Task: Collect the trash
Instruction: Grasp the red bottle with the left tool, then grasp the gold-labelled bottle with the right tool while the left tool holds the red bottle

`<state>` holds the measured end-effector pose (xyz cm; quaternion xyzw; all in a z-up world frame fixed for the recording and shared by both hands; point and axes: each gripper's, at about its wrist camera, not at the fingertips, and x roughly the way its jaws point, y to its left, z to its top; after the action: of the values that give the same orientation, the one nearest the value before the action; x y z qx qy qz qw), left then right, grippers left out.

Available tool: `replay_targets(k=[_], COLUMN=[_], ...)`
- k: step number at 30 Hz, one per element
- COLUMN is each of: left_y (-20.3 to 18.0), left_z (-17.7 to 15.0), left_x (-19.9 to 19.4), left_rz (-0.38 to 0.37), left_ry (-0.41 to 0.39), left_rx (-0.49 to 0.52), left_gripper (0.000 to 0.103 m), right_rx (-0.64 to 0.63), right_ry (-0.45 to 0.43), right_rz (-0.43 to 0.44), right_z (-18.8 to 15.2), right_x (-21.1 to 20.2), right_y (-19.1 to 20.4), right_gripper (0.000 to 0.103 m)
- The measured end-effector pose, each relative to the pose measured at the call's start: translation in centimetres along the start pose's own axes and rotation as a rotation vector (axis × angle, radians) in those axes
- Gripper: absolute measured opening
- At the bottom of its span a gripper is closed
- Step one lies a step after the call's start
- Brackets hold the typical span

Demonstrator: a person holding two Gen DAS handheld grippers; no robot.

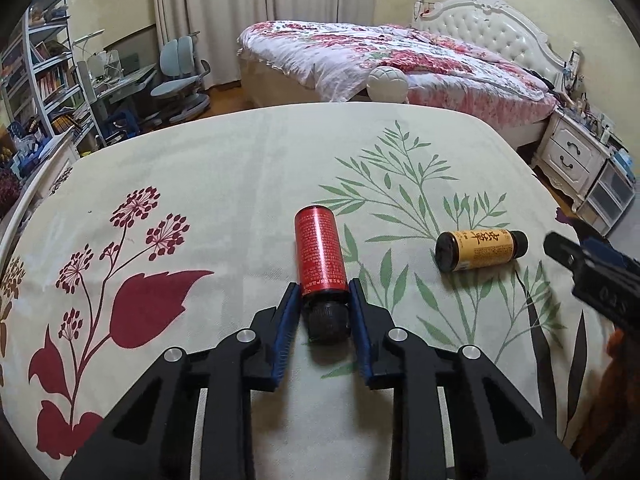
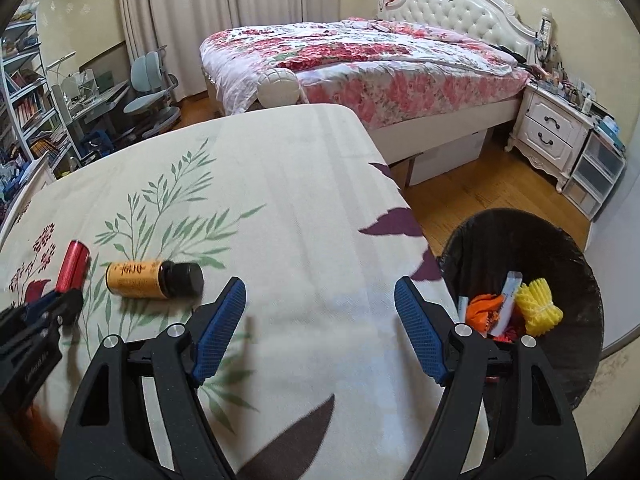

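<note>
A red bottle (image 1: 319, 254) with a black cap lies on the flowered tablecloth (image 1: 240, 168). My left gripper (image 1: 324, 292) is closed around its cap end, pads touching both sides. A yellow bottle (image 1: 480, 250) with a black cap lies to its right. In the right wrist view my right gripper (image 2: 320, 292) is open and empty above the cloth, with the yellow bottle (image 2: 154, 280) to its left and the red bottle (image 2: 72, 266) beyond, in the left gripper (image 2: 60, 304). A black trash bin (image 2: 560, 248) holding orange and yellow scraps stands on the floor at right.
The table's right edge (image 2: 400, 200) drops to a wooden floor (image 2: 480, 196). A bed (image 2: 360, 64), a white nightstand (image 2: 552, 132), plastic drawers (image 2: 592, 176), a desk chair (image 1: 180, 76) and bookshelves (image 1: 44, 72) stand beyond the table.
</note>
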<state>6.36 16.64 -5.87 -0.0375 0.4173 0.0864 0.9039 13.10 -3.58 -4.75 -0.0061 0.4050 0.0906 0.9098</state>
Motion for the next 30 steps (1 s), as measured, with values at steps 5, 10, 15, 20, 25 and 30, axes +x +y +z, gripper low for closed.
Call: replay_targets(k=[5, 10, 15, 20, 25, 30], left_y=[1.4, 3.0, 4.4, 4.9, 5.4, 6.1], left_z=[-1.1, -1.7, -2.0, -2.4, -2.7, -3.3], left_x=[-0.9, -1.3, -1.5, -1.8, -2.1, -2.6], left_rz=[0.008, 0.024, 0.034, 0.038, 0.042, 0.047], left_ry=[-0.001, 0.0, 0.0, -0.002, -0.004, -0.005], left_rx=[0.009, -0.013, -0.043, -0.049, -0.054, -0.067], left_gripper=[0.028, 0.028, 0.028, 0.028, 0.028, 0.028], right_rx=[0.012, -0.053, -0.1, -0.12, -0.078, -0.134], right_ry=[0.042, 0.065, 0.066, 0.055, 0.009, -0.016], right_rz=[0.043, 0.039, 0.051, 0.049, 0.077, 0.17], right_z=[1.7, 0.7, -1.6, -3.1, -4.3, -4.6], right_x=[2.1, 1.7, -0.2, -1.7, -3.4, -4.6], right_y=[0.8, 2.3, 3.8, 4.7, 4.7, 7.5], right_gripper=[0.075, 0.075, 0.078, 0.078, 0.078, 0.077])
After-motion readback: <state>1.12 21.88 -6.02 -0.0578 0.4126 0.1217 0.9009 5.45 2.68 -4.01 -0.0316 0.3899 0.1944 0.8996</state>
